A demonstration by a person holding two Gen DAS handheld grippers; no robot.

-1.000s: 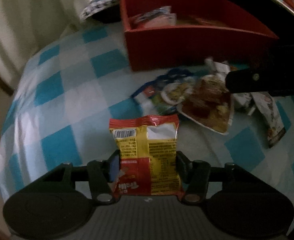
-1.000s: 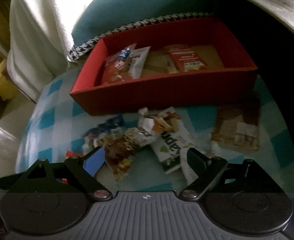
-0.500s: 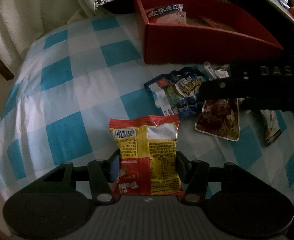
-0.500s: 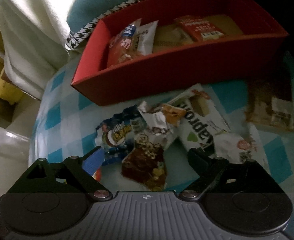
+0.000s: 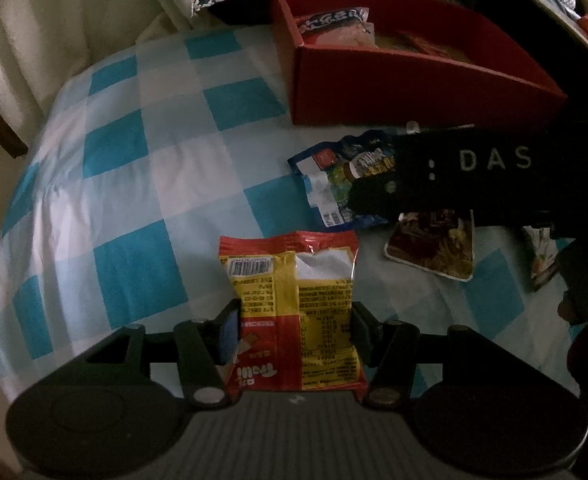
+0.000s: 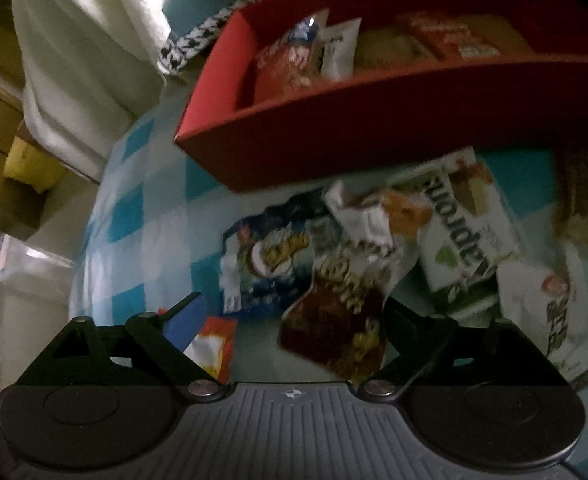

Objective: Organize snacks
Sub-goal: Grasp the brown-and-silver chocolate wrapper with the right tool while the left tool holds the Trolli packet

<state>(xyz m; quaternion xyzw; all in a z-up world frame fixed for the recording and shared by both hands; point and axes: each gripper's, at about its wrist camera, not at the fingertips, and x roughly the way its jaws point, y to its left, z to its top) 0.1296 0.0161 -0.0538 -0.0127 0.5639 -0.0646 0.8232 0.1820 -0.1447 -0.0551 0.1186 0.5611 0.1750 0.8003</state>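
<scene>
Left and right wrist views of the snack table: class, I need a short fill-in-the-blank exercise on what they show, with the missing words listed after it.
1. The left gripper is shut on a red and ____ snack packet.
2. Sorted snacks lie in a ____ box at the far side of the cloth.
3. The checked tablecloth is white and ____.
4. The right gripper, its jaws closing but still wide apart, hangs over a dark ____ packet.

Missing words: yellow; red; blue; brown
</scene>
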